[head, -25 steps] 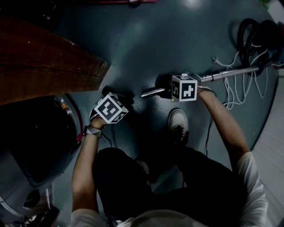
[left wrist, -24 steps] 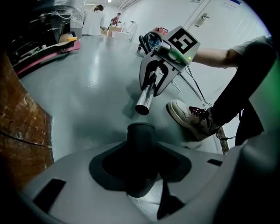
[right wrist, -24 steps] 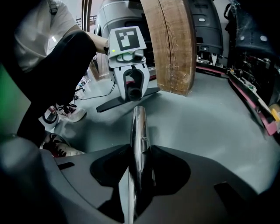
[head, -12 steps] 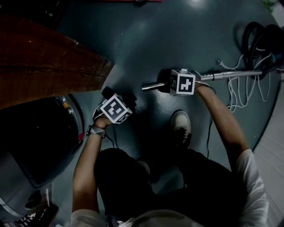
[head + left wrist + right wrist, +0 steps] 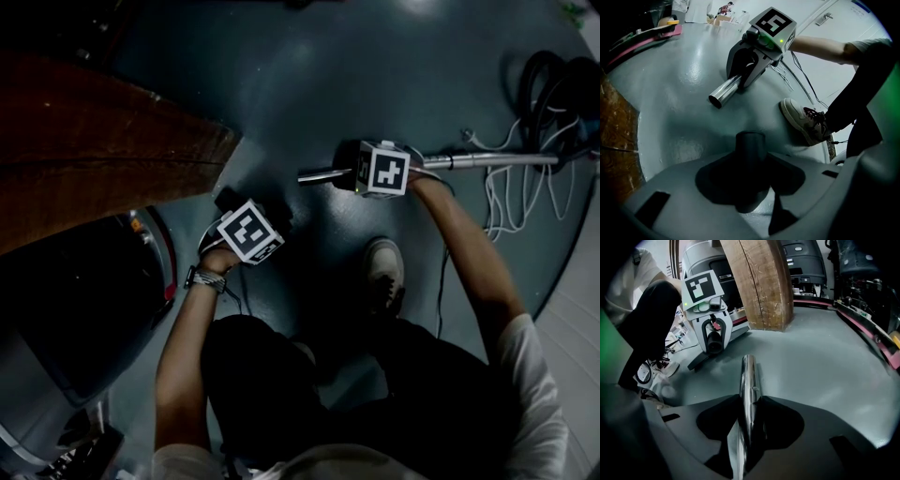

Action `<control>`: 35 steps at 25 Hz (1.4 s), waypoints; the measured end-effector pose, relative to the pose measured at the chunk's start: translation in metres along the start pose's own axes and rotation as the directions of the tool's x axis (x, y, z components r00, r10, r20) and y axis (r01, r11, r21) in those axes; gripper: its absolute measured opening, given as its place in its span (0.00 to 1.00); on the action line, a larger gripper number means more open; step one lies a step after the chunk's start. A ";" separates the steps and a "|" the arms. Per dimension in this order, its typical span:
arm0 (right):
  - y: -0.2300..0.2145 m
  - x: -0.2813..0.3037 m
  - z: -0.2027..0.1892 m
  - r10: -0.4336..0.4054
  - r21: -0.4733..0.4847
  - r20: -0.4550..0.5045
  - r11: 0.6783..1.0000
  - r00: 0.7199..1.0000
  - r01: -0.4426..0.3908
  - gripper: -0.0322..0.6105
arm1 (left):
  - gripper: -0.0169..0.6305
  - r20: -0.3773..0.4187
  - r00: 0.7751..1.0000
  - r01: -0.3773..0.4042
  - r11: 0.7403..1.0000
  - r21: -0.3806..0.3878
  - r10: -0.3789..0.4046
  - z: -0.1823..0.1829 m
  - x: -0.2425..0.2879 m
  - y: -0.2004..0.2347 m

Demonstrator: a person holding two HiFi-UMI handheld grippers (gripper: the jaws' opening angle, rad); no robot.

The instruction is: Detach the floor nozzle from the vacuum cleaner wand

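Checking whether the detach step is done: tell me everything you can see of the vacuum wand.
The wand is a slim, shiny, straight metal tube. Its open, hollow end sticks out bare, apart from the nozzle held in the jaws of the left gripper. The right gripper is shut on it near that end. Its far part runs over the grey floor toward the black hose.

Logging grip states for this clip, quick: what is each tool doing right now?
Left tool: closed on the floor nozzle neck.
Right tool: closed on the metal wand.
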State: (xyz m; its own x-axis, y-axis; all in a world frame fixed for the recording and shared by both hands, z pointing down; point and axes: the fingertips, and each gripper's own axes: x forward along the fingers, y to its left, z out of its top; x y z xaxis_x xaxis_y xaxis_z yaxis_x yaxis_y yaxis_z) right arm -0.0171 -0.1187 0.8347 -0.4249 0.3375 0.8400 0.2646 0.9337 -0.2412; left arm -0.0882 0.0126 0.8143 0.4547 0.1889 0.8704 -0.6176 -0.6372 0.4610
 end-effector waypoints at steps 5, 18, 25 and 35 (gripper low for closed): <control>-0.003 -0.001 0.002 0.005 0.009 0.021 1.000 1.000 -0.005 0.31 | 0.30 -0.063 0.998 -0.006 1.000 0.013 0.007 -0.003 0.002 0.004; -0.003 -0.007 -0.006 -0.052 -0.041 0.032 0.998 0.998 0.053 0.31 | 0.32 -0.152 0.988 0.009 0.998 -0.062 -0.018 -0.002 0.015 0.014; -0.005 -0.022 -0.014 -0.099 -0.032 0.059 0.994 0.993 0.101 0.32 | 0.33 -0.143 0.988 0.049 0.993 -0.104 -0.064 0.002 0.012 0.013; 0.003 -0.081 -0.004 -0.261 0.173 0.271 0.960 0.927 0.220 0.32 | 0.45 -0.062 0.997 0.046 0.993 -0.111 -0.053 0.002 -0.011 0.007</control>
State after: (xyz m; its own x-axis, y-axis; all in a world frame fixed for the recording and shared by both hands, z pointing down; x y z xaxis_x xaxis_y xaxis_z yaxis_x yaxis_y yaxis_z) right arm 0.0215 -0.1440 0.7685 -0.6972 0.1013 0.7097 0.0108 0.9913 -0.1309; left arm -0.0965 0.0041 0.8074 0.4466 0.2683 0.8536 -0.6635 -0.5407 0.5171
